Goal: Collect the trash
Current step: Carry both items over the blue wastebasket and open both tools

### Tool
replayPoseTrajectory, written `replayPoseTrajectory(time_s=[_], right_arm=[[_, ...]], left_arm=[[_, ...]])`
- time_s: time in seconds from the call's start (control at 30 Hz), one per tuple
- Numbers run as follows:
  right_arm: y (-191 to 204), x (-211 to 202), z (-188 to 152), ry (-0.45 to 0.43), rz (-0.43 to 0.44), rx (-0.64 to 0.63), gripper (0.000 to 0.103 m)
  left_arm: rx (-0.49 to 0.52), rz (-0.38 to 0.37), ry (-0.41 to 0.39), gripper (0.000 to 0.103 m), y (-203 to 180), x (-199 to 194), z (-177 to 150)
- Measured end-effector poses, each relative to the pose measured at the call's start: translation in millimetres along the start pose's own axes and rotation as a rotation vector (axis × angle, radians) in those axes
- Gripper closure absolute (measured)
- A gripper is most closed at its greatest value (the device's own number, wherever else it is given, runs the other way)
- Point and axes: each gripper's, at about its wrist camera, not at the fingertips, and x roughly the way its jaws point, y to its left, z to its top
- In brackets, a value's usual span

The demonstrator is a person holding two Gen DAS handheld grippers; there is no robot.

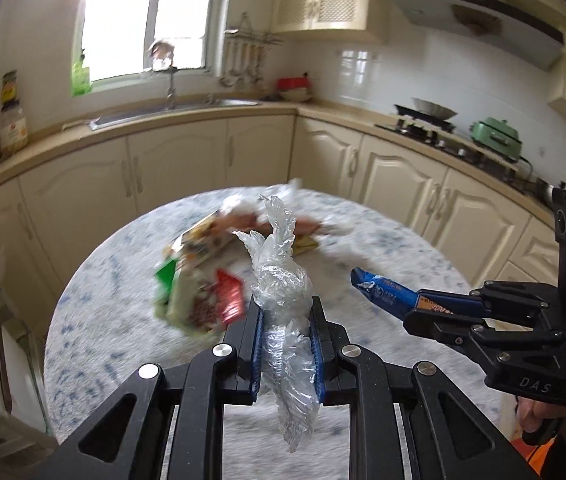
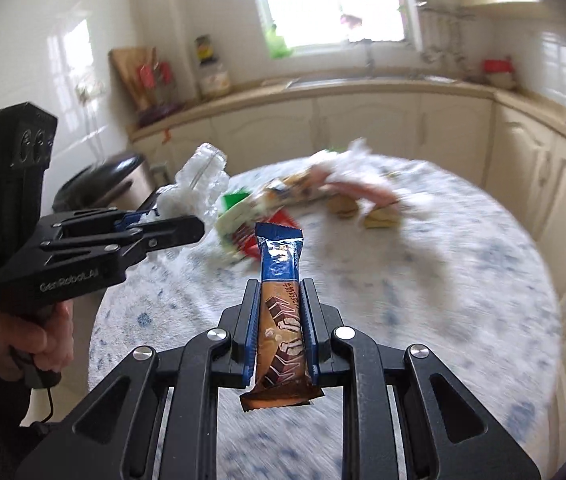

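My left gripper point(image 1: 286, 307) is shut on a crumpled wad of clear plastic film point(image 1: 279, 276), held above the round table; the film sticks out beyond both ends of the pads. To its right, my right gripper point(image 1: 413, 308) holds a blue and brown snack bar wrapper point(image 1: 381, 290). In the right wrist view the right gripper point(image 2: 280, 286) is shut on that wrapper point(image 2: 279, 260), which stands lengthwise between the pads. The left gripper point(image 2: 189, 226) with its film point(image 2: 199, 182) shows at the left there.
A blurred pile of snack packets point(image 1: 199, 284) point(image 2: 283, 196) lies on the speckled white round table point(image 1: 383, 248) point(image 2: 443, 280). A bin with a black lid point(image 2: 103, 184) stands left of the table. Cream cabinets, sink and stove ring the room.
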Motion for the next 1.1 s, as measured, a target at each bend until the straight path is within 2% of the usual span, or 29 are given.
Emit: replayPoseTrajectory(time_s=[0.2,0.37,0.57,0.7,0.87,0.93,1.1], right_arm=[[-31.7,-68.5,-3.6,-0.114,-0.113,0.084,0.084],[-60.1,-129.2,-13.8,-0.203,-0.235,0.165,0.084],[-104.4,-206.7,-47.3,-0.277,-0.447,0.293,0.084],[-139.6,-248.3,-85.3,-0.273,-0.577,0.401,0.084],[-180.9,-281.7,-146.5,-0.229,-0.697,0.534,0.084],[-197.1,-289.3,-173.3,-0.205,-0.729,0.594,0.084],[-233.2,-291.5,-230.7,-0.144,-0.745,0.714,0.084]], left_arm=[[0.101,-0.056,-0.071,0.087,-65.5,-16.4,17.5],[0.160,-0.146,-0.100,0.087,-121.5,-16.4,26.7],[0.248,-0.282,-0.089,0.087,-189.5,1.3,33.4],[0.292,-0.404,-0.046,0.087,-242.7,20.5,32.2],[0.339,-0.543,0.054,0.087,-309.5,63.5,27.9],[0.363,-0.572,0.102,0.087,-337.6,87.2,22.4],[0.410,-0.590,0.260,0.087,-392.4,159.2,0.6]])
